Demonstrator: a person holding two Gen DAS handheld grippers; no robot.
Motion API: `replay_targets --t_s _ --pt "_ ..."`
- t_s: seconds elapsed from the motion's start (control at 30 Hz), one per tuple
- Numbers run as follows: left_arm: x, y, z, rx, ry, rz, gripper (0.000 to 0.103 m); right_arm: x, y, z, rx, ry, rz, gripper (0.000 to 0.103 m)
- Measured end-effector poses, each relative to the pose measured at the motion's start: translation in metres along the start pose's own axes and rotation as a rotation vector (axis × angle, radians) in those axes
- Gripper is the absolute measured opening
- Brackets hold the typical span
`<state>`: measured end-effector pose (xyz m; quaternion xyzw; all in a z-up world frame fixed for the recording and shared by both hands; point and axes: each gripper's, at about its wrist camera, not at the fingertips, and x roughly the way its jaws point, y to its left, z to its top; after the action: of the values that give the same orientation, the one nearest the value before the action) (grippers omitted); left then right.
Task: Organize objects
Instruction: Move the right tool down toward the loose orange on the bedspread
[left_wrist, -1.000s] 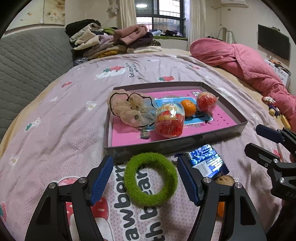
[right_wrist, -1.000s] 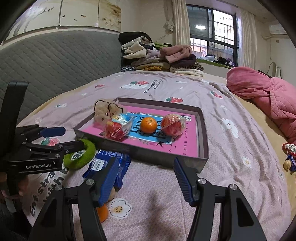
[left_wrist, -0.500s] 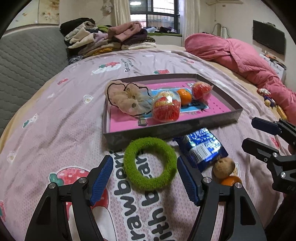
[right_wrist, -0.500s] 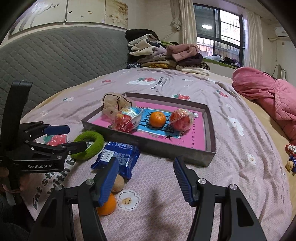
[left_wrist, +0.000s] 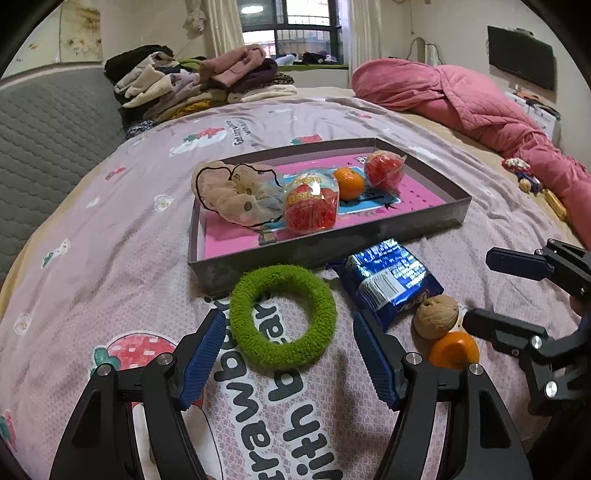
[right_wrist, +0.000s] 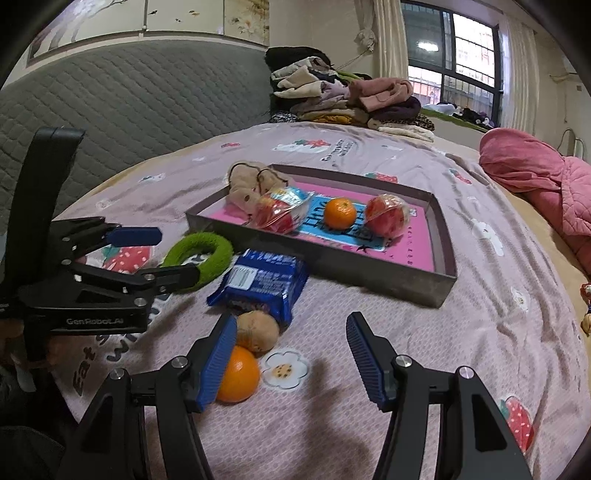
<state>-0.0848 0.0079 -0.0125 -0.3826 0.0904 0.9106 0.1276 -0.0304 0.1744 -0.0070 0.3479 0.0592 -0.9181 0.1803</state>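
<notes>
The left gripper is open and empty; the green ring lies flat on the bed just ahead of its fingers, centred on the gap, touching neither. A ring has no long axis, so any approach angle serves. The right gripper is also open and empty, near the loose orange and walnut.

Count:
- tray: one, just beyond the ring
- in tray: one scrunchie, one orange, two wrapped red items
- outside: one ring, one blue packet, one walnut, one orange
</notes>
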Motion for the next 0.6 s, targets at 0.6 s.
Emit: replay_targets --t_s 0.6 --pt "0.014 -0.008 -0.006 0.041 0.04 0.019 0.073 0.006 0.018 -0.019 -0.019 0.071 0.074 0.061"
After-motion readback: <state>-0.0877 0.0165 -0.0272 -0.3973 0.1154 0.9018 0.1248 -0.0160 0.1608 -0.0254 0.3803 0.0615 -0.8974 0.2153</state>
